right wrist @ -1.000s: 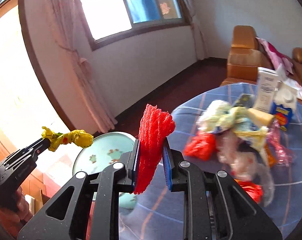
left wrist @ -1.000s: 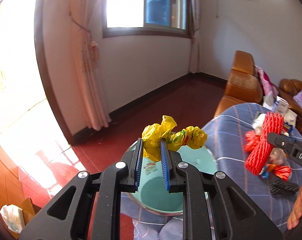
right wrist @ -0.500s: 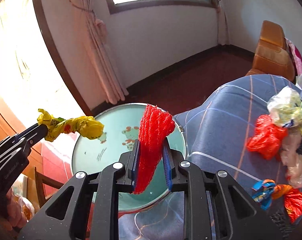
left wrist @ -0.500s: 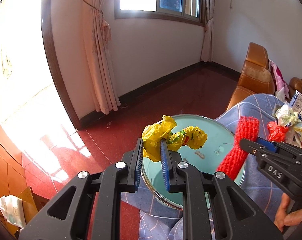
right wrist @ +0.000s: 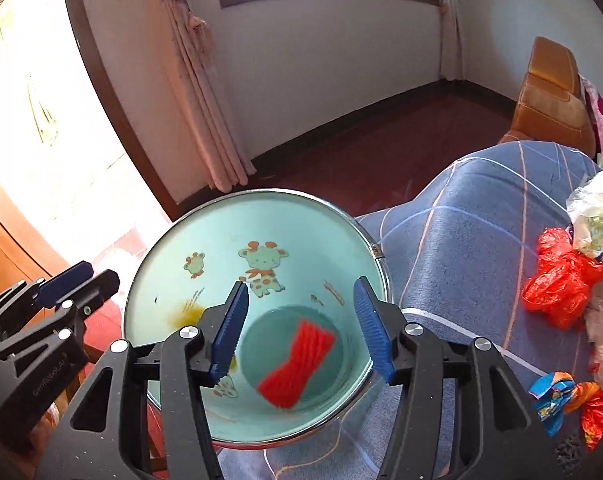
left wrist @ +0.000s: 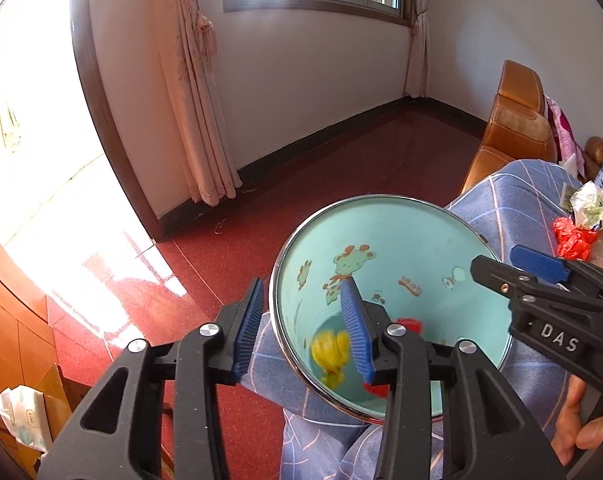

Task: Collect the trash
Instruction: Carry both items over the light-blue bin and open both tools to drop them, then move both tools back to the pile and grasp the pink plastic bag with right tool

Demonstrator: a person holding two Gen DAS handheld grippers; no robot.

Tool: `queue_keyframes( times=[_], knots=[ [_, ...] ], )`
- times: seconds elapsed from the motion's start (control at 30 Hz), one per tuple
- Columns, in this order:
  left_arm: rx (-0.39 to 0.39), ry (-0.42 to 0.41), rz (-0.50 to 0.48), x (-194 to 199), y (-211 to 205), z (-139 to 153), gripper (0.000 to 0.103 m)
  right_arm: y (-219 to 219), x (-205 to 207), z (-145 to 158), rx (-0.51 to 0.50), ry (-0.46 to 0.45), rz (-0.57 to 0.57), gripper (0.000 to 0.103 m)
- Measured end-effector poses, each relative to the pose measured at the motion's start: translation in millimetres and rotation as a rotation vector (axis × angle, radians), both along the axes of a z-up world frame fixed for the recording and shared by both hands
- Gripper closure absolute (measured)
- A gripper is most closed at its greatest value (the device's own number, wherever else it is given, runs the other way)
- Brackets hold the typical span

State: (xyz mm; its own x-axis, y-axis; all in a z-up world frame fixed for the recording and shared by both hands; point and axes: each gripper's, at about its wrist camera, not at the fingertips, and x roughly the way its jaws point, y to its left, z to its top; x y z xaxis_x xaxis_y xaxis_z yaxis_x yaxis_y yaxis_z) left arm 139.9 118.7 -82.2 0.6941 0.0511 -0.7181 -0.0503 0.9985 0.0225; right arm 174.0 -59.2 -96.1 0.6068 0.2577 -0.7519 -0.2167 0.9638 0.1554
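Observation:
A mint-green bin with cartoon giraffes and a chrome rim stands beside the table. My left gripper hangs over the bin's near-left rim. Its jaws are opening and nothing is between them. A yellow wrapper shows as a blur inside the bin, falling. My right gripper is above the bin mouth, its jaws also opening and empty. A red foam net lies on the bin's bottom.
The table's blue plaid cloth carries more litter on the right: a red plastic bag, a crumpled white bag and a blue-orange wrapper. A brown leather sofa stands behind. A cardboard box with a tissue pack sits lower left.
Both grippers sank toward the bin and their jaws came apart. The yellow wrapper left the left gripper and the red foam net left the right one; both are now inside the bin.

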Motion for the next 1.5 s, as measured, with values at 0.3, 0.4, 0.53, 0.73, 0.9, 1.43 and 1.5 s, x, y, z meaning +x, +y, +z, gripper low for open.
queue_keyframes(
  times=[0.3,0.4,0.53,0.73,0.9,1.43,1.5],
  knots=[
    [0.012,-0.045,-0.020,-12.7,-14.3,21.1,0.042,-35.3,-26.0,31.9,0.025,-0.085,-0.094,0.038],
    [0.012,-0.060,-0.048,-17.0,-28.0,27.7,0.038,-59.2,-34.2,40.5,0.026,-0.100,-0.141,0.038],
    [0.012,-0.067,-0.117,-20.7,-50.9,32.8,0.035,-92.2,-46.6,45.9,0.009,-0.109,-0.202,0.038],
    [0.020,-0.070,-0.221,-28.0,-92.0,34.9,0.034,-149.9,-70.3,51.3,-0.016,-0.127,-0.300,0.038],
    [0.003,-0.052,-0.302,-26.8,-128.9,32.9,0.034,-207.2,-89.2,48.3,-0.034,-0.121,-0.402,0.042],
    [-0.017,-0.042,-0.465,7.9,-219.5,35.4,0.034,-302.0,-93.9,41.7,-0.061,-0.088,-0.560,0.045],
    [-0.026,-0.050,-0.495,16.1,-233.6,39.2,0.034,-312.2,-88.1,38.6,-0.057,-0.074,-0.563,0.045]
  ],
)
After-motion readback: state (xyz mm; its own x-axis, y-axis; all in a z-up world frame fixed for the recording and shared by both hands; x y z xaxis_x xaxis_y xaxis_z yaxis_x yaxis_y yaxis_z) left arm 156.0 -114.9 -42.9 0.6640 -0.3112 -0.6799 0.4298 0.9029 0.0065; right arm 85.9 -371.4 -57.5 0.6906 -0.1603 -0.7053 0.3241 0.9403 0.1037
